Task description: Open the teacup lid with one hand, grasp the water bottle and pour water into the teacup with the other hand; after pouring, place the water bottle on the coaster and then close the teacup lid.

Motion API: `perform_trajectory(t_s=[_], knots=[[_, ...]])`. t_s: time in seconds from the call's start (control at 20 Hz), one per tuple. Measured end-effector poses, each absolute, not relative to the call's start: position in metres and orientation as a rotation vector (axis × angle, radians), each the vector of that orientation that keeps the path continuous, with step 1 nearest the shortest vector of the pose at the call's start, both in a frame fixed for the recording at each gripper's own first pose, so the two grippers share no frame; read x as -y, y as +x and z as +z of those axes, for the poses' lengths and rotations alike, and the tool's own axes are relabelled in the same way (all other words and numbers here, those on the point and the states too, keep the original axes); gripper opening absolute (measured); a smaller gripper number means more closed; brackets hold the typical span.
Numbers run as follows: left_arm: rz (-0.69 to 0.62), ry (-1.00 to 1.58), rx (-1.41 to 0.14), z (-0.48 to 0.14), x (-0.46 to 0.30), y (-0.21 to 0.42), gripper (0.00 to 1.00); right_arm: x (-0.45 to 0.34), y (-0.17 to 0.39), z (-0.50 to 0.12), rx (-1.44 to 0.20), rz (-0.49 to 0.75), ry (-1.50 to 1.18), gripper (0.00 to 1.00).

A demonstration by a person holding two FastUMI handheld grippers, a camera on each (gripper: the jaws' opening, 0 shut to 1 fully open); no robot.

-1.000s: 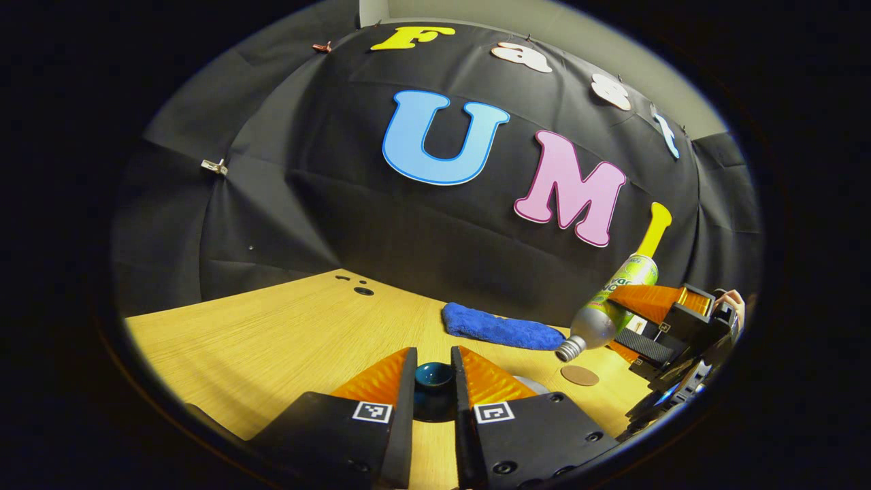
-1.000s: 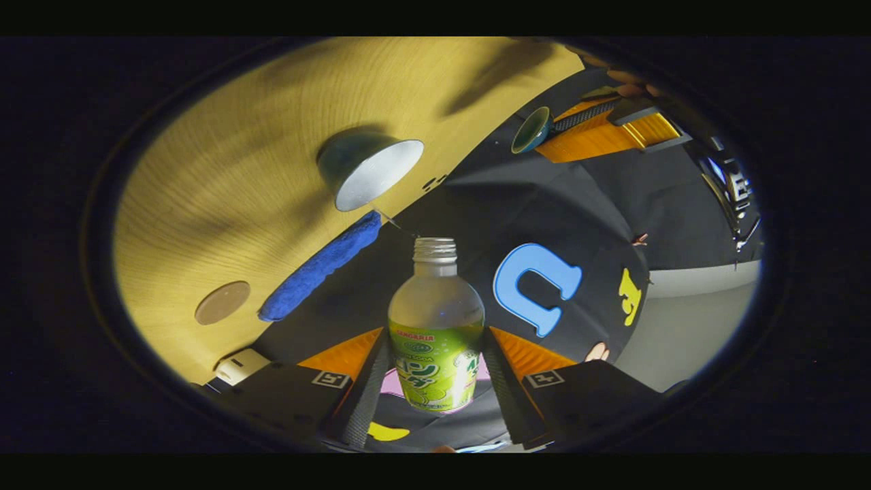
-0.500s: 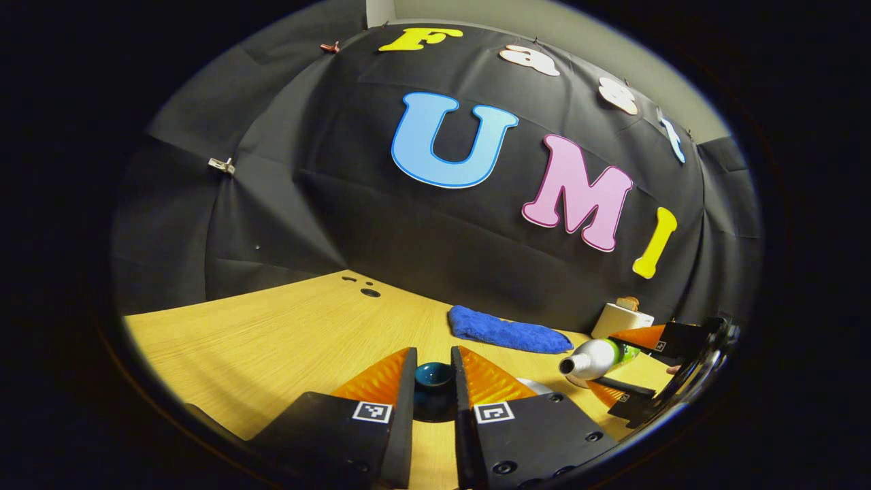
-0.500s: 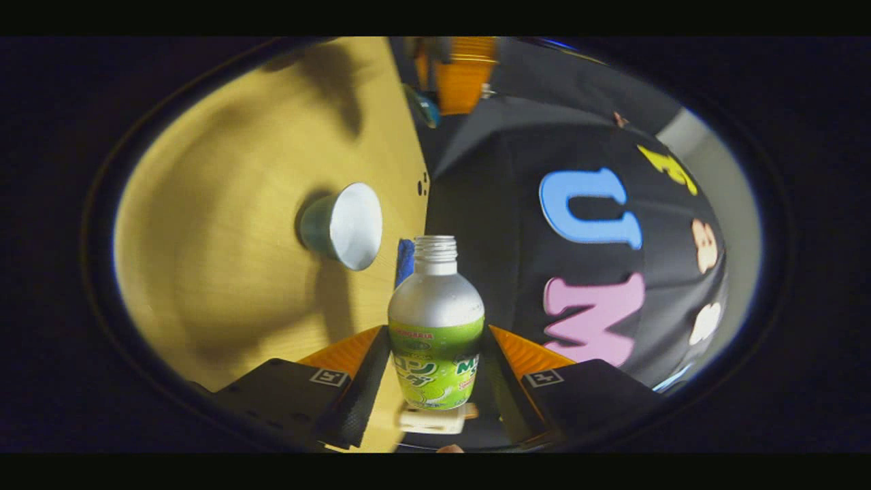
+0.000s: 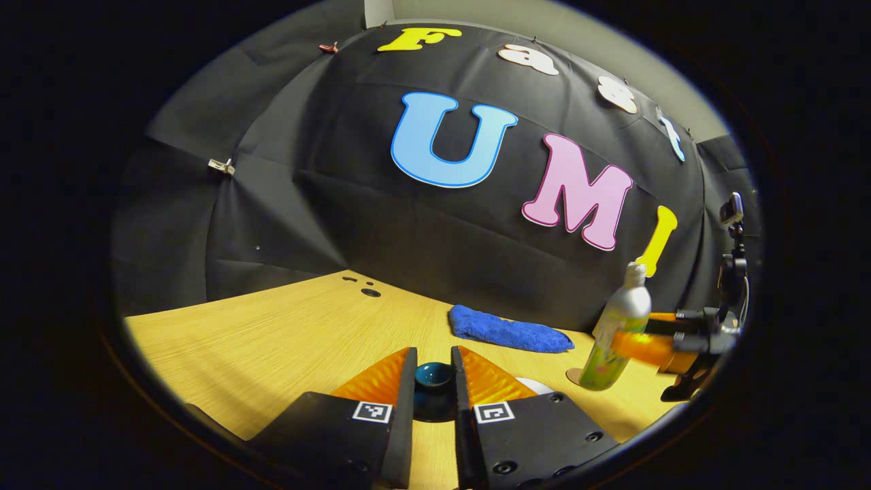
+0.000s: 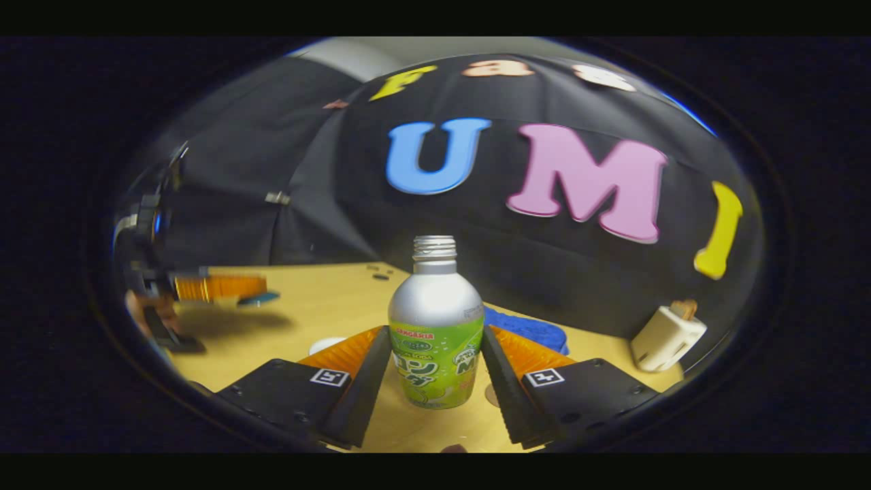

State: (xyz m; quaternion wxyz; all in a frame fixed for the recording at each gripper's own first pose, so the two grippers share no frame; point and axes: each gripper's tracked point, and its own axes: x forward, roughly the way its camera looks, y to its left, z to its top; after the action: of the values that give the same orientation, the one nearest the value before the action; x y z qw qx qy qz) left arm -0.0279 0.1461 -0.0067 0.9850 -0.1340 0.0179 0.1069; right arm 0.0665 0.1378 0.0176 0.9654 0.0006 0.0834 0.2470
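Since the earlier frame the silver, green-labelled water bottle (image 6: 435, 327) had swung from tilted to upright, pinched by the right gripper (image 6: 435, 371) fingers above the round brown coaster (image 5: 576, 375). The left gripper (image 5: 434, 381) fingers pinched the dark teal teacup lid (image 5: 434, 375) clear, presumably awaiting re-closing. The right gripper view added a white block (image 6: 667, 337) on the wooden bench (image 5: 272, 340); the left showed the white teacup (image 5: 535, 385) rim.

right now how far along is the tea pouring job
Done, it seems: lid off, bottle upright again. In hand: the right gripper grips the water bottle at the coaster, its base at or just above it; the left gripper holds the teacup lid. Left: release the bottle, put the lid back on the teacup.
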Motion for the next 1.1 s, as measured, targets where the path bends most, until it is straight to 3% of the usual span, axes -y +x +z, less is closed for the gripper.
perform_trajectory(t_s=[0.3, 0.7, 0.8, 1.1], knots=[[0.214, -0.269, -0.035, -0.007, -0.145, -0.027, 0.30, -0.064, 0.098, 0.003, -0.163, 0.357, 0.087, 0.78], [0.214, -0.270, -0.038, -0.009, -0.146, -0.027, 0.30, -0.033, 0.127, -0.049, -0.212, 0.293, 0.235, 0.78], [0.215, -0.274, -0.040, -0.009, -0.147, -0.027, 0.30, -0.031, 0.131, -0.057, -0.225, 0.275, 0.211, 0.75], [0.218, -0.275, -0.036, -0.009, -0.148, -0.029, 0.30, -0.030, 0.138, -0.073, -0.235, 0.257, 0.150, 0.78]])
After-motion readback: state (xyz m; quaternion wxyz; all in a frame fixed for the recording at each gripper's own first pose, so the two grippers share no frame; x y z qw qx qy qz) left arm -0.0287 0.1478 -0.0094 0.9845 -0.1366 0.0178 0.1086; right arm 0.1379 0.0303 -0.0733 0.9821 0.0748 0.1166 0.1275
